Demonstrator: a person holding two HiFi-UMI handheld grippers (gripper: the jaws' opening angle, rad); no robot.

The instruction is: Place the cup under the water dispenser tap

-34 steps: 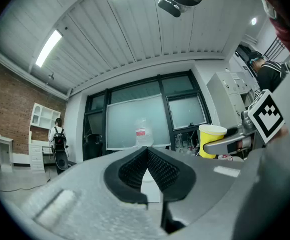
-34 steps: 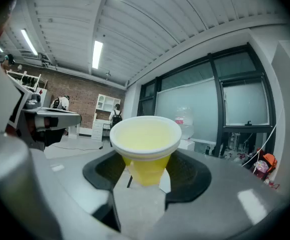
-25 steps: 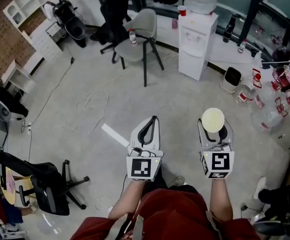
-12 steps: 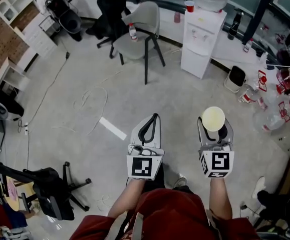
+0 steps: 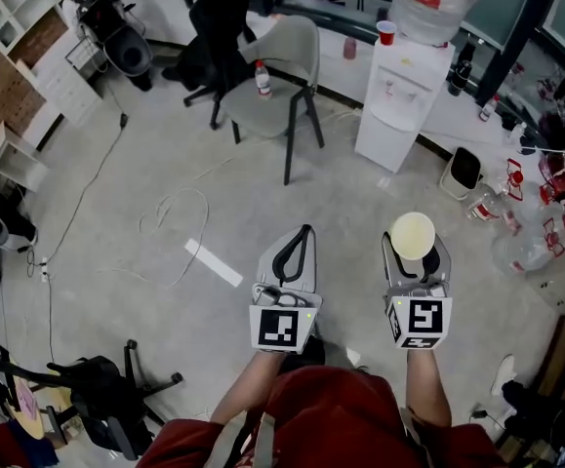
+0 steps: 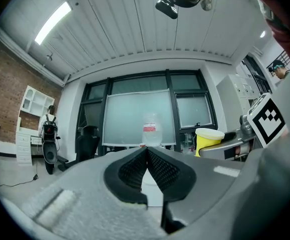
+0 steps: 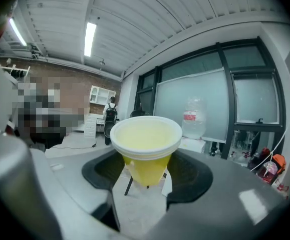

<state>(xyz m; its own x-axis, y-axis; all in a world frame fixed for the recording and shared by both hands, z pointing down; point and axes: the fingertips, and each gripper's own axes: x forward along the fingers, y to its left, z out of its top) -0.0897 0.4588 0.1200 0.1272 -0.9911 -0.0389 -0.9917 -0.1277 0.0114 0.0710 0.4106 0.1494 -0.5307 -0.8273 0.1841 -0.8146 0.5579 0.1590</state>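
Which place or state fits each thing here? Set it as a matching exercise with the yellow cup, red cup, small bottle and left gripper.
1. yellow cup
2. red cup
3. small bottle
4. left gripper

a. on the chair seat
b. shut, empty
c. held in the right gripper
d. on top of the dispenser

Pairs: 1-c, 2-d, 3-a, 4-b

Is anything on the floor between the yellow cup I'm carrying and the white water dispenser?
Nothing visible: bare grey floor lies between the yellow cup and the white water dispenser. The grey chair stands left of that path.
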